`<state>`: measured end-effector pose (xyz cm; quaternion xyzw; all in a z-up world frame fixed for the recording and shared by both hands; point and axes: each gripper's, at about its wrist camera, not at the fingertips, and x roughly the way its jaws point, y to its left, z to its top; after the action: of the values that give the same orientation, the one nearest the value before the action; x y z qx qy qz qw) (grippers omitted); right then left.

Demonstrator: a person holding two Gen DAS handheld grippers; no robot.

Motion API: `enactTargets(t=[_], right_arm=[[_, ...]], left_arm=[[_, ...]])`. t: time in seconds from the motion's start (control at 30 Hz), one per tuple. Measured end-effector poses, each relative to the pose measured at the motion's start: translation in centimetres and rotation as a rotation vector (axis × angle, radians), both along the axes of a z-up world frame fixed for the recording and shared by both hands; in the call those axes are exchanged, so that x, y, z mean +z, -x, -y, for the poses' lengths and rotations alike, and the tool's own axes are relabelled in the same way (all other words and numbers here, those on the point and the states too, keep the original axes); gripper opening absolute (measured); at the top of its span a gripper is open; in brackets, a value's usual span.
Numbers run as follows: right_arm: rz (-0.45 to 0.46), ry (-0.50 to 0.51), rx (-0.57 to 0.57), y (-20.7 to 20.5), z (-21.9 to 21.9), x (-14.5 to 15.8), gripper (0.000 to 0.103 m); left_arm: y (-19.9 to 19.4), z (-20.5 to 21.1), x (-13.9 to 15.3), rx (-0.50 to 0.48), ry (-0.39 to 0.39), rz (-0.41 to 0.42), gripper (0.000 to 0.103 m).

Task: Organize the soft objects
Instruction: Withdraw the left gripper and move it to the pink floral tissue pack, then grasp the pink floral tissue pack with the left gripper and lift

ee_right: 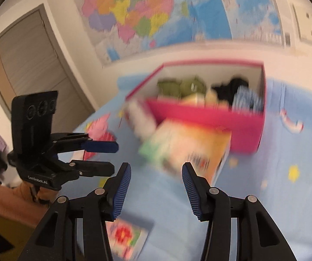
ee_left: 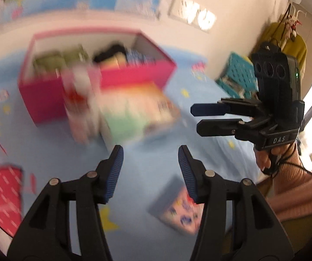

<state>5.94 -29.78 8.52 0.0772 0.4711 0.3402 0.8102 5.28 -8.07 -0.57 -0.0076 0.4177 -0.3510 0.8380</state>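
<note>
Blue patterned bedding (ee_right: 264, 195) covers the bed below a wall map (ee_right: 147, 10) and a grey door (ee_right: 29, 65) at upper left. A blurred pastel soft bundle (ee_right: 184, 150) lies mid-frame against the pink box (ee_right: 210, 119) of folded items. Left gripper (ee_left: 150, 174) and right gripper (ee_right: 156, 189) both stand apart, empty, low in their frames.

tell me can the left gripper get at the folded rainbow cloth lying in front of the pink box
Probably yes. The left gripper stands open and empty, and only bare blue sheet lies between it and the folded rainbow cloth. The pink box sits behind the cloth, out of the way.
</note>
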Motion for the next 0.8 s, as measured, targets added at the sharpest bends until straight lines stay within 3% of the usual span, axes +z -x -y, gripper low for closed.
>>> enactTargets(t=[0.23,0.73,0.8], right_arm=[[-0.159,0.002,0.025,3.3,-0.3,-4.0,0.050],[-0.242,-0.052,0.061,5.9,-1.2,-5.6,0.050],[-0.243,-0.054,0.065,6.0,-1.2,-5.8,0.046]], left_arm=[[2.4,0.1,-3.0,-0.025,0.007,-0.130,0.054],[5.5,0.2,-5.3,-0.079,0.018,-0.256,0.054],[5.7,0.2,-5.2,-0.084,0.024,-0.256,0.049]])
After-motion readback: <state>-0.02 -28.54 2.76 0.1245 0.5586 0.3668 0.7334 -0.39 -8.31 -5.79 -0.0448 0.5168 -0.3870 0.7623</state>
